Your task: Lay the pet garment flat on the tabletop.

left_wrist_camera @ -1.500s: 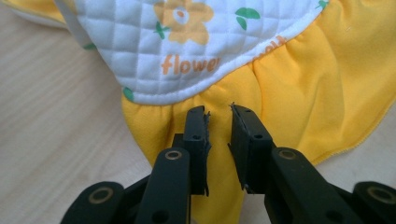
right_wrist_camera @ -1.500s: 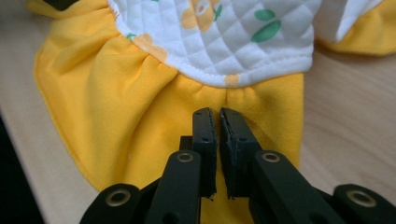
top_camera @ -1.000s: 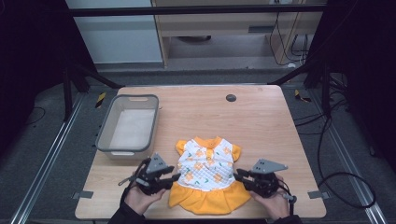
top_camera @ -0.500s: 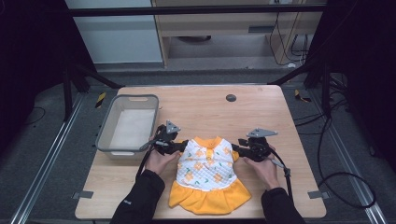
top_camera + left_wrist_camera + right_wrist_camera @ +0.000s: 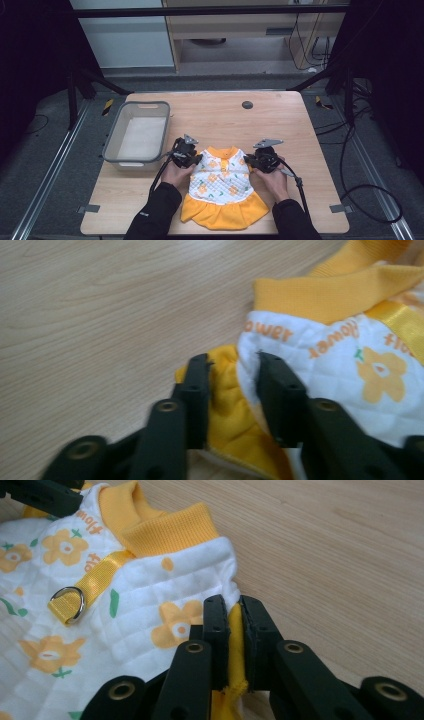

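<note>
A: Where's the dress sitting rn?

B: The little dress is lying flat on the table, near the front edge, just right of the grey bin. White quilted top w/ orange flowers, yellow collar & skirt.

A: And your grippers?

B: I'm working both at its shoulders. My left gripper is sitting part open, jaws straddling the yellow sleeve edge, not pinching yet. My right gripper is clamping the other sleeve's yellow trim, jaws nearly together on it.

A: Anything else?

B: A D-ring is hanging on the yellow strap.
</note>
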Demonstrator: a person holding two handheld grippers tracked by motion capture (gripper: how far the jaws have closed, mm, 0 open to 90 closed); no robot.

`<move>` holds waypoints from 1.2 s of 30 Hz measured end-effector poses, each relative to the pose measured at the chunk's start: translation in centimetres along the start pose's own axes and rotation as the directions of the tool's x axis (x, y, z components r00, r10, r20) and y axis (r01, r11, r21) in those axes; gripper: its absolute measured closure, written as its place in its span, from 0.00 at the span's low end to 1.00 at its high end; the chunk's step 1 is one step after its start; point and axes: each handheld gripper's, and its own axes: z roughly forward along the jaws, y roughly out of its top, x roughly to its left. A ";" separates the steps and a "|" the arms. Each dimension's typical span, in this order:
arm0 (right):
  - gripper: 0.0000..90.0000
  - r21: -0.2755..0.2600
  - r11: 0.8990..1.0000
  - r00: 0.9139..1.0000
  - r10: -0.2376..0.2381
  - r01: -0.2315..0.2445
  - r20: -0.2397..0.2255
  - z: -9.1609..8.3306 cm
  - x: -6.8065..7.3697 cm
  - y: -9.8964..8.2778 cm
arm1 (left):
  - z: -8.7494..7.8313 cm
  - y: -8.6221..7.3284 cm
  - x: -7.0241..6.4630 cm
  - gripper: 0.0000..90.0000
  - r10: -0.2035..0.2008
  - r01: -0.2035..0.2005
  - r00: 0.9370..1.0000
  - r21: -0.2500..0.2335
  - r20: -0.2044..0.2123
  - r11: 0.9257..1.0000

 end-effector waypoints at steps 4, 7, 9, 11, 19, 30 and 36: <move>0.94 -0.044 0.999 0.999 -0.027 0.028 0.017 -0.7 0.5 0.8 | -0.3 0.6 -0.3 0.91 0.025 -0.025 1.000 0.026 -0.011 0.999; 0.93 -0.114 0.993 0.999 -0.039 0.043 0.036 -1.8 0.4 2.7 | -1.8 2.1 0.4 0.91 0.028 -0.031 0.998 -0.054 -0.056 0.998; 0.93 -0.153 0.987 0.997 -0.041 0.051 0.065 -1.9 0.3 4.0 | -3.0 3.5 1.1 0.91 0.011 -0.022 0.996 -0.124 -0.093 0.992; 0.93 -0.188 0.981 0.995 -0.035 0.053 0.096 -1.6 0.0 5.4 | -3.6 4.5 1.4 0.91 -0.020 -0.004 0.992 -0.188 -0.125 0.982; 0.83 -0.153 0.988 0.982 -0.008 0.037 0.189 1.1 -1.0 6.6 | -1.8 5.3 2.8 0.69 -0.098 0.073 0.980 -0.147 -0.173 0.986; 0.77 -0.182 0.981 0.991 -0.046 0.069 0.127 -3.1 0.5 6.0 | -4.5 3.0 1.5 0.56 -0.039 0.032 0.999 -0.180 -0.034 0.983; 0.80 -0.152 0.984 0.996 -0.088 0.091 0.029 -5.0 3.6 3.2 | -2.3 1.4 -0.4 0.57 0.046 -0.048 0.999 -0.097 -0.019 0.994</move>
